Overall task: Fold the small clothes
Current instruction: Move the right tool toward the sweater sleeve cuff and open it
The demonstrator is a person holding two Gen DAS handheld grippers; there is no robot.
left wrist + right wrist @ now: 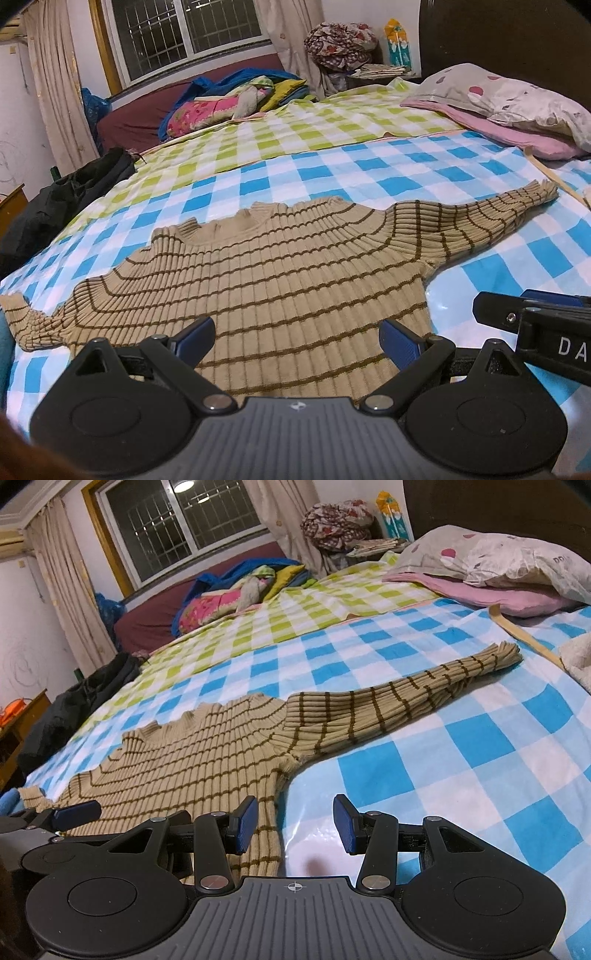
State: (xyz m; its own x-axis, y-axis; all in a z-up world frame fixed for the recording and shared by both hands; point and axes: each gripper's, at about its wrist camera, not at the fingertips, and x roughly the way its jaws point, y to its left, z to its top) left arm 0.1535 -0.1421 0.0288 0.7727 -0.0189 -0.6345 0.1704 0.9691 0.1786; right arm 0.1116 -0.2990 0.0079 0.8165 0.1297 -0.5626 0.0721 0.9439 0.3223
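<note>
So far nothing is folded: nearest, the left gripper point(297, 341) and right gripper point(295, 821) both hover with jaws apart and empty over the hem of the striped sweater point(280, 273). Farther off it lies flat on the bed point(369, 166), both sleeves spread left and right, every fold remaining.

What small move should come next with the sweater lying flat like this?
Probably bring the right gripper up to the outstretched right sleeve and pinch it near the cuff, to fold it across the sweater. Both grippers are open and empty; the sweater lies spread flat, unfolded.
</note>
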